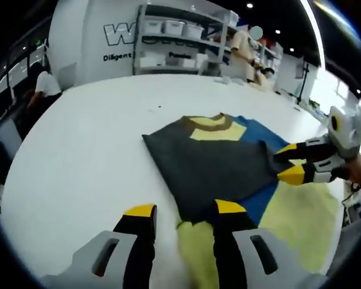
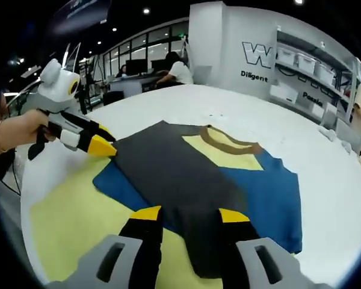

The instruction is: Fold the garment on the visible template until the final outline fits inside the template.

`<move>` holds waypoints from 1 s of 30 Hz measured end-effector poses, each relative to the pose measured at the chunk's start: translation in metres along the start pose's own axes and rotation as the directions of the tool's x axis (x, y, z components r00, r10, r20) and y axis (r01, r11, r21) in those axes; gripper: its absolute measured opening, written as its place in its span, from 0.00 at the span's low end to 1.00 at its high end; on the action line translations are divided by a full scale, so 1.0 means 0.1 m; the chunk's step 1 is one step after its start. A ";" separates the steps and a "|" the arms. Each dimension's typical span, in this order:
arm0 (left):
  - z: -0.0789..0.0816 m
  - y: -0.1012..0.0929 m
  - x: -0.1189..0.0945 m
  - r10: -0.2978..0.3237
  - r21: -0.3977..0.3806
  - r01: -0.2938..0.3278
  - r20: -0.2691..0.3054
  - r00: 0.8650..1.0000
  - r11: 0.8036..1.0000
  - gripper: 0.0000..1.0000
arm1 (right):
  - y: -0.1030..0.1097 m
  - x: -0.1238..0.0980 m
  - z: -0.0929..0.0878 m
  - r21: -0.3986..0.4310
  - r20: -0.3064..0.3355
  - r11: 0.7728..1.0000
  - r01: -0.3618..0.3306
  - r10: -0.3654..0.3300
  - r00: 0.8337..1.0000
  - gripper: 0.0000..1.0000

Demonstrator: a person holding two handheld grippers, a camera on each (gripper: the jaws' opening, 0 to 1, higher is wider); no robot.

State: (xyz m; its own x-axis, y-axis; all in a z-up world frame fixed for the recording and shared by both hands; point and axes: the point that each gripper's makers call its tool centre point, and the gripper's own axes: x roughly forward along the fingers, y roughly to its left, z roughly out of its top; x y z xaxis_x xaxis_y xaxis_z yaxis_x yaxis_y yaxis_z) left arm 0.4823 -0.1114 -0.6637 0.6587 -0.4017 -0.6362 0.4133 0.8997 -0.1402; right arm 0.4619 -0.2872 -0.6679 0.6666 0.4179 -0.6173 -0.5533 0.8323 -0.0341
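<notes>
The shirt [image 1: 216,162] lies flat near the middle of the white table [image 1: 96,138]. Its collar points at the far edge and its hem is close to the left gripper [image 1: 185,209]. A dark flap [image 2: 174,174] is folded over the blue part.

The yellow template [image 1: 301,223] lies under the shirt's near side. The rest of the shirt sticks out past it onto the bare table.

The left gripper's jaws are wide open. The flap's near corner sits between them, but they are not pinching it. In the right gripper view, the right gripper [image 2: 189,214] is wide open too, with the flap's side edge between its jaws.

The shirt's long way runs from collar to hem, straight out from the left jaws. I think both jaws must close on the flap, then pull it over toward the template.
</notes>
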 end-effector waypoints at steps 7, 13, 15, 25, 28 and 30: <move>-0.05 0.01 0.02 0.010 0.000 -0.010 -0.016 1.000 1.000 0.18 | -0.04 0.01 -0.01 -0.022 0.011 0.999 0.027 -0.027 1.000 0.10; -0.07 -0.03 0.02 0.033 0.048 -0.032 -0.020 0.999 0.998 0.11 | -0.06 0.02 -0.05 -0.052 -0.013 0.998 0.045 -0.046 0.999 0.04; -0.07 -0.03 0.02 0.034 0.044 -0.033 -0.020 0.999 0.998 0.09 | -0.09 0.01 -0.04 -0.067 -0.012 0.996 0.059 -0.059 0.998 0.00; -0.06 -0.03 0.03 0.067 0.101 -0.062 -0.041 0.997 0.993 0.03 | -0.48 -0.17 -0.01 0.135 0.039 0.977 0.164 -0.171 0.985 0.00; -0.06 0.01 0.02 0.071 0.092 -0.067 -0.042 0.997 0.994 0.03 | -0.60 -0.23 -0.04 0.192 0.036 0.962 0.196 -0.207 0.978 0.00; -0.07 0.02 0.02 0.078 0.092 -0.073 -0.043 0.996 0.993 0.03 | -0.68 -0.27 -0.09 0.253 0.023 0.943 0.218 -0.231 0.973 0.00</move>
State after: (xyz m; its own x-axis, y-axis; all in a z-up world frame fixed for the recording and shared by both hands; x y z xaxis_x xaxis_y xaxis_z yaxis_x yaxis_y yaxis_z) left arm 0.4799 -0.1092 -0.6702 0.6610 -0.3229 -0.6773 0.4198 0.9073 -0.0228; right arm 0.4769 -0.3582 -0.6557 0.7874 0.2227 -0.5747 -0.2502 0.9677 0.0322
